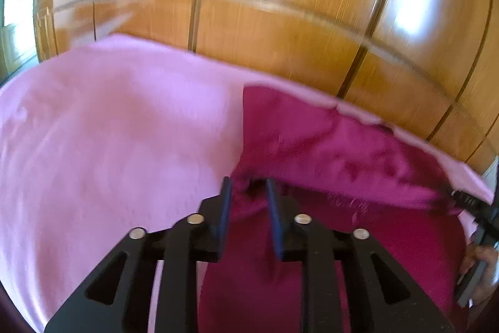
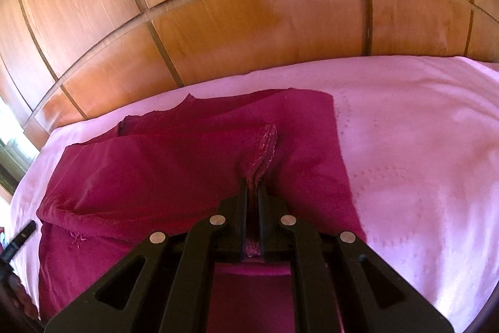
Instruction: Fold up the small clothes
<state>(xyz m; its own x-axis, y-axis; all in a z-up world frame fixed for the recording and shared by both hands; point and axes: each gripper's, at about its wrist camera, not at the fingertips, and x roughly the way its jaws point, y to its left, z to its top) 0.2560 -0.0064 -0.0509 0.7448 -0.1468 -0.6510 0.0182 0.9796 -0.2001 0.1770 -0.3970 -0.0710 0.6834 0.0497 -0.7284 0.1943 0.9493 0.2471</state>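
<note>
A magenta cloth [image 2: 162, 177] lies on a pale pink sheet [image 2: 421, 145] that covers the working surface. Behind the sheet stands a wall of glossy wooden cabinet panels [image 2: 249, 27], split by dark grooves; it rises close behind the sheet's far edge and closes off that side. In the left wrist view a strip of bright window [image 1: 17, 8] shows at the far left, past the end of the panels.

The cloth's far edge runs near the sheet's far edge, with a narrow band of pink between them. In the right wrist view, the sheet on the right of the cloth is bare and wide; a thinner margin of pink shows on the left. In the left wrist view the open pink area spreads to the left of the cloth.

In the right wrist view the cloth's long axis runs roughly left to right, with one straight cut side on the right and a folded, rumpled layer lifted across the left half.

The right gripper [image 2: 252, 188] is clamped on a bunched, frayed fold of the cloth, which rises in a ridge ahead of the tips. The left gripper [image 1: 248, 186] has its jaws parted, with cloth lying between and under them; the blurred picture does not show whether the pads press on it.
</note>
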